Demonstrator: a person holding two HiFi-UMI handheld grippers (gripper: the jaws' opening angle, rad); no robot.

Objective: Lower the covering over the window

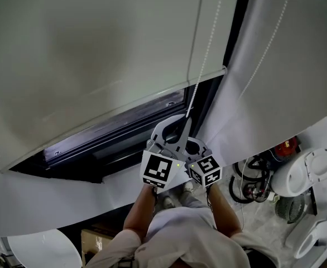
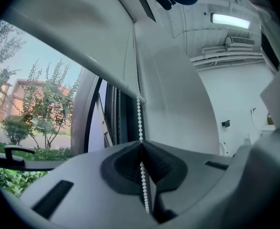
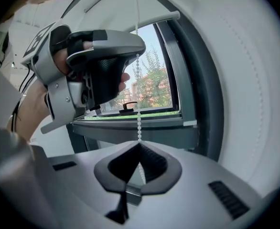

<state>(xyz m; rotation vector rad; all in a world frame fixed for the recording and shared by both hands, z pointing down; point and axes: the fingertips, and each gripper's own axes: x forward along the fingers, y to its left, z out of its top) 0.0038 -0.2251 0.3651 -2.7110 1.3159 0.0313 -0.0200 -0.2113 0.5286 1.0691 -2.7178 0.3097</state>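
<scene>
**Both claws pinch the bead chain beside a partly lowered blind**

The left claw [image 2: 141, 144] is pressed together on the white bead chain [image 2: 139, 118]. The chain comes down from above, passes between the dark pads and shows again below them. The right claw [image 3: 140, 144] is pressed together on the same chain, which drops straight into the meeting point of its pads. In the right gripper view the left claw sits higher on the chain, up and to the left, with a hand [image 3: 44, 99] wrapped around its grip.

From the head view the two claws are side by side, their marker cubes almost touching, both reaching towards the chain near the right edge of the window [image 1: 124, 127]. The pale blind [image 1: 85, 54] covers most of the glass. Its bottom bar runs at a slant across the frame, and a dark strip of window stays uncovered beneath it.

Through that open strip the gripper views show trees [image 2: 47, 99], a reddish building [image 2: 20, 92] and a black window handle [image 3: 125, 106] on the sill rail.

A second bead chain [image 1: 264, 43] hangs against the white surface to the right of the window. A lit ceiling light [image 2: 231, 19] shows in the left gripper view, and a white fan [image 1: 314, 169] lies on the floor at the lower right.
</scene>
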